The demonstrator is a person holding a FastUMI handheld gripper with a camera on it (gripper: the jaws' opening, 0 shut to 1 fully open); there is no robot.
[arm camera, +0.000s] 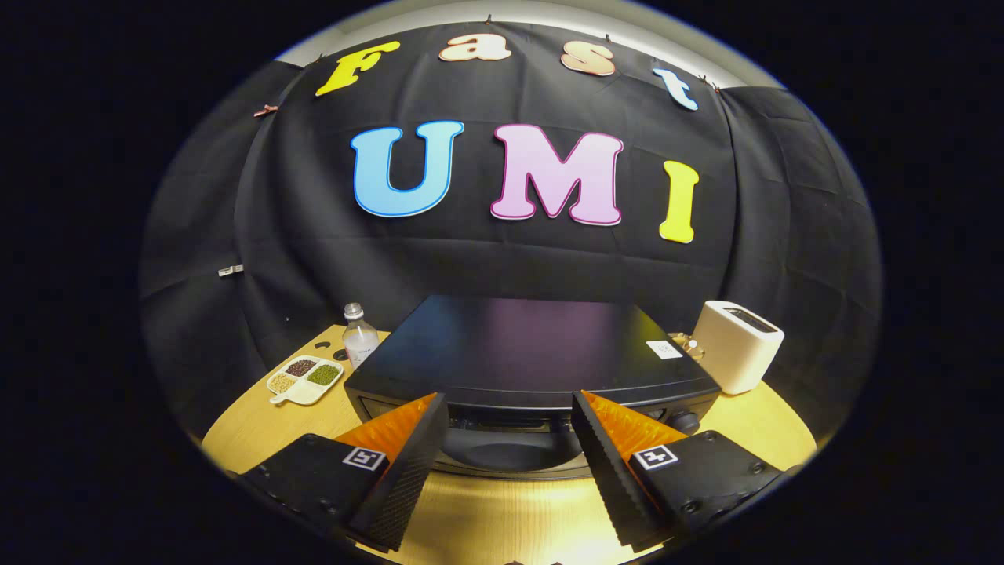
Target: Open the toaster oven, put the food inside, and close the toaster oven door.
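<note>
A black toaster oven (525, 345) stands on the wooden table (502, 518), straight ahead of my fingers. I look down on its flat top. Its front face with the door shows between the fingertips, and the door looks closed. A control knob (684, 422) sits at the front right corner. My gripper (508, 408) is open, the two fingers spread wide and nothing between them. The fingertips are close to the oven's upper front edge. A white divided dish with beans and grains (305, 379) lies on the table left of the oven.
A small clear bottle (359, 334) stands behind the dish, beside the oven's left side. A white slot toaster (737, 345) sits to the oven's right, with a small object (687, 344) between them. Black cloth walls close off the back.
</note>
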